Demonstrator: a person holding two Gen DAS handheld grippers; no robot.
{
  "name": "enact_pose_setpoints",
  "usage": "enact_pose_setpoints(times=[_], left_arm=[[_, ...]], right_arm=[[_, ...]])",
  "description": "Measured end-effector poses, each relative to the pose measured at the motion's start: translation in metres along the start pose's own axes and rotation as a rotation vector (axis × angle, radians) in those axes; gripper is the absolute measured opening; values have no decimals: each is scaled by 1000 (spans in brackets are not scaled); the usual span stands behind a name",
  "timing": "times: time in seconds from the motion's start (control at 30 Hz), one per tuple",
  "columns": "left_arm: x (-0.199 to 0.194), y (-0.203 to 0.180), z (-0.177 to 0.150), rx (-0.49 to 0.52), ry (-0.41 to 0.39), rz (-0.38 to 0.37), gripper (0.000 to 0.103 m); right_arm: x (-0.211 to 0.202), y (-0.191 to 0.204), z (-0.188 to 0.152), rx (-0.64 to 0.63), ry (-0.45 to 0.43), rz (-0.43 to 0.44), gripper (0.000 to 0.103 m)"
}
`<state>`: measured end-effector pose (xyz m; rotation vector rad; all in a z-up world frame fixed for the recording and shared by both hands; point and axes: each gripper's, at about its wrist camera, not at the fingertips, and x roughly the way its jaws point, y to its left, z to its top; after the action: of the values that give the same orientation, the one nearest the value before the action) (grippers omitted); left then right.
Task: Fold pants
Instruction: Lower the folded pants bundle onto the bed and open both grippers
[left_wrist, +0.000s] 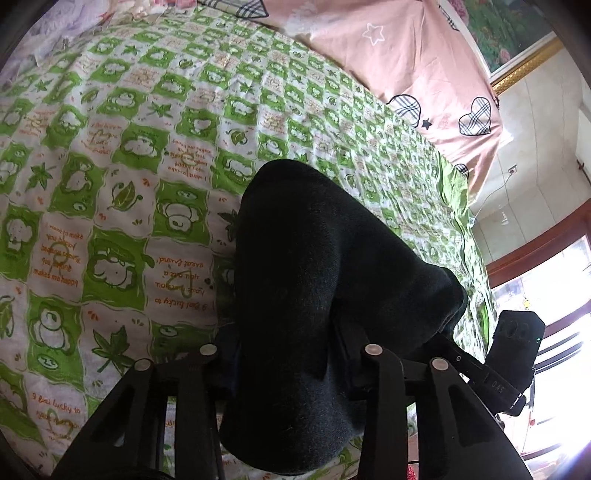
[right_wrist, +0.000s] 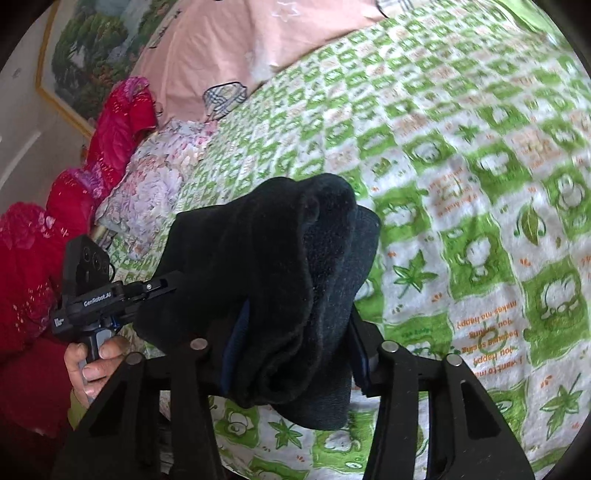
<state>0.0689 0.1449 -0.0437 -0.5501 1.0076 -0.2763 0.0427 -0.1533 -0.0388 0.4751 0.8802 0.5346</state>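
Note:
The pants (left_wrist: 306, 280) are black fleece, bunched and folded over, held up above the green and white bedspread (left_wrist: 110, 184). My left gripper (left_wrist: 291, 369) is shut on one side of them; its fingertips are hidden in the cloth. My right gripper (right_wrist: 291, 354) is shut on the other side of the pants (right_wrist: 280, 280), its fingertips also buried in cloth. The right gripper's body (left_wrist: 517, 354) shows at the right of the left wrist view. The left gripper's body (right_wrist: 96, 299) shows at the left of the right wrist view, held by a hand (right_wrist: 92, 365).
A pink quilt (left_wrist: 406, 59) with hearts lies at the bed's far end. A floral pillow (right_wrist: 155, 184) and red bedding (right_wrist: 74, 192) lie along one side. A framed picture (right_wrist: 85, 55) hangs on the wall. A window (left_wrist: 554, 332) is beside the bed.

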Motion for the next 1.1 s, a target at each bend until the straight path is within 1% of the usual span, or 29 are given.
enact_pose_setpoints(times=[0.17, 0.37, 0.57, 0.67, 0.77, 0.9, 1.1], left_arm=[[-17, -11, 9, 14, -35, -4, 34], [-26, -21, 36, 46, -102, 30, 34], [-36, -12, 69, 30, -191, 72, 33], [-33, -3, 81, 31, -211, 99, 33], [-28, 6, 90, 29, -218, 135, 33], [-22, 19, 95, 4, -221, 158, 33], [-6, 35, 96, -18, -197, 183, 33]], right_arm=[[-4, 11, 20, -65, -29, 11, 44], [10, 17, 66, -105, -67, 12, 43], [41, 25, 103, -109, -60, 48, 43], [60, 30, 116, -124, -48, 47, 43], [77, 32, 126, -125, -27, 52, 43], [95, 33, 133, -135, 2, 50, 43], [116, 28, 134, -138, 39, 33, 43]])
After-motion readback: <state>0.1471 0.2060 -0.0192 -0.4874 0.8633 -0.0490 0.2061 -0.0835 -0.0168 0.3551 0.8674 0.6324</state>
